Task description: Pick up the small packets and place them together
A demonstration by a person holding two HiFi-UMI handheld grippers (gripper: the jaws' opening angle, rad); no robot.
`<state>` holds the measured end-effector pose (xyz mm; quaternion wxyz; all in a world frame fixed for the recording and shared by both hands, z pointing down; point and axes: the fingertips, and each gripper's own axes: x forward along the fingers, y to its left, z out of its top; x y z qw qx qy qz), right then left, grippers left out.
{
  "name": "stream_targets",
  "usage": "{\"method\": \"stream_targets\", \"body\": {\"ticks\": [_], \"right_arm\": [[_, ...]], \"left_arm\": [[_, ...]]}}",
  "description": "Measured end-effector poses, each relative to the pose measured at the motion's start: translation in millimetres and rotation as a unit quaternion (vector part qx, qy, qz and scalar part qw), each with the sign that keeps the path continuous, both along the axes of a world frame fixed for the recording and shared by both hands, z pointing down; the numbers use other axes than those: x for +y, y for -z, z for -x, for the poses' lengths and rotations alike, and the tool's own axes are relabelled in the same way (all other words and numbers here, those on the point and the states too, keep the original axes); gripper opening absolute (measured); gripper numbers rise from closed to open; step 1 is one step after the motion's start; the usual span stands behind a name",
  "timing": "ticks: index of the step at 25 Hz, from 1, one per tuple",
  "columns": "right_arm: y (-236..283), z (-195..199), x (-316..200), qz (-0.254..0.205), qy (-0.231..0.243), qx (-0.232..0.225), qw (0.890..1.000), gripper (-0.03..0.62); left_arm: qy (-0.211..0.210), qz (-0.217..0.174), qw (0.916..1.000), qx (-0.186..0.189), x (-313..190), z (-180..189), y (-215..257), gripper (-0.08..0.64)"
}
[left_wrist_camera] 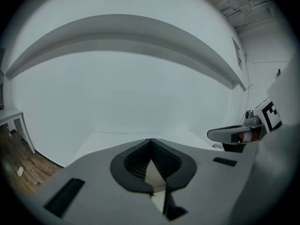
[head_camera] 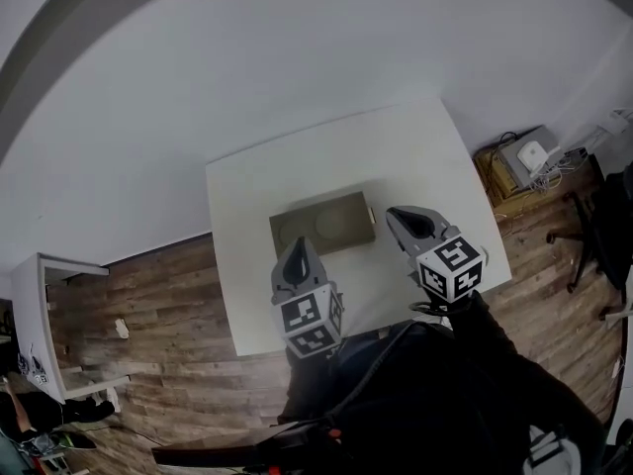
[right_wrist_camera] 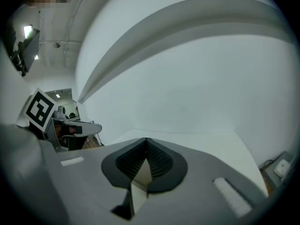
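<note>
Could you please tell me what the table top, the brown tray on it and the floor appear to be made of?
Table top: likely laminate or painted board; matte white, smooth and even.
Tray: probably cardboard or moulded pulp; dull tan, with two round recesses that look pressed in.
Floor: wood or wood-look planks; brown grain and visible board seams.

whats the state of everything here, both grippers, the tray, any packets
left gripper: jaws shut, nothing between them
right gripper: jaws shut, nothing between them
brown tray: lies flat on the white table, two round hollows facing up, touched by neither gripper
small packets: none can be made out in any view
</note>
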<state>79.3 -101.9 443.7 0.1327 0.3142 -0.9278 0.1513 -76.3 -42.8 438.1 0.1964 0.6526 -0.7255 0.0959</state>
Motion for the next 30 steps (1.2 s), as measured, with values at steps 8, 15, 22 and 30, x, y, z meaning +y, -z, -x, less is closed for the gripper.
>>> {"method": "stream_targets", "body": {"ticks": [8, 15, 22, 30], "right_arm": [[-45.0, 2.8, -29.4, 0.074, -0.030, 0.029, 0.996, 0.002], [-79.3, 6.5, -34.5, 0.164, 0.004, 0.018, 0.986, 0.031], [-123.6, 7.2, -41.6, 0.272, 0.035, 0.010, 0.962, 0.055], [-168.2, 9.6, -45.1, 0.392, 0.060, 0.001, 0.918, 0.061]], "left_arm": [[-0.036, 0.055, 0.9977, 0.016, -21.0, 29.6, -43.4, -0.002], [-0.053, 0.102, 0.9925, 0.040, -23.8, 28.3, -78.7, -0.002], [-0.040, 0.135, 0.9875, 0.072, -19.4, 27.9, -100.0, -0.002], [-0.034, 0.156, 0.9811, 0.109, -25.7, 21.7, -118.4, -0.002]]}}
